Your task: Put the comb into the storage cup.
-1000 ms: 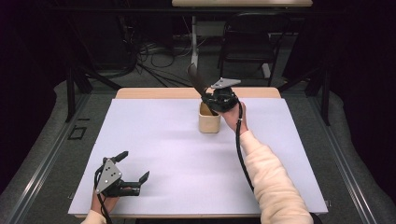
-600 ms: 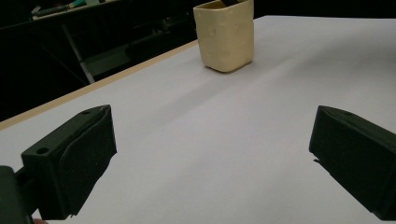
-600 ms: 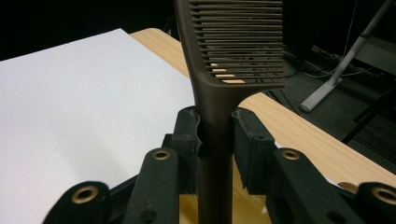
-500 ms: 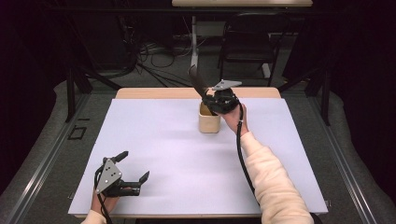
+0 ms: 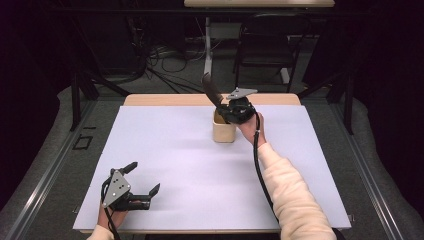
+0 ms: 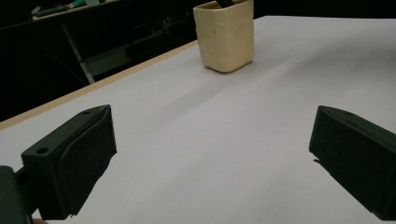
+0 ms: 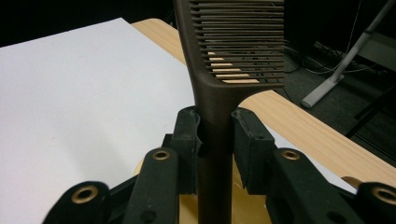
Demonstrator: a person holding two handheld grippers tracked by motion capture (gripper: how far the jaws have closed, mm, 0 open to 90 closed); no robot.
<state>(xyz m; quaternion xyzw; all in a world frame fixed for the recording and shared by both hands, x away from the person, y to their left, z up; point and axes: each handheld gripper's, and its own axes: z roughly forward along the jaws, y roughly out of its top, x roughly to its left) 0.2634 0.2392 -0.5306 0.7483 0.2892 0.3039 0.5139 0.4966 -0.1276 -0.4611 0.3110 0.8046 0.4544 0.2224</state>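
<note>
A dark brown comb (image 7: pixel 233 51) stands with its handle clamped between the jaws of my right gripper (image 7: pixel 215 140), teeth end upward. In the high view that right gripper (image 5: pixel 226 109) hovers over a cream cup (image 5: pixel 223 131) at the table's far middle, and the comb (image 5: pixel 211 90) slants up and to the left. The cup's rim shows just under the jaws in the right gripper view. My left gripper (image 5: pixel 141 182) rests near the front left of the table, open, nothing between its jaws. From its own view the cream cup (image 6: pixel 225 35) stands far ahead.
A white sheet (image 5: pixel 200 175) covers the table, with a wooden edge (image 5: pixel 165 100) along the far side. Beyond it lie a dark floor, cables and a chair (image 5: pixel 265 55).
The right gripper with the comb has shifted slightly above the cup. The left gripper has stayed in place.
</note>
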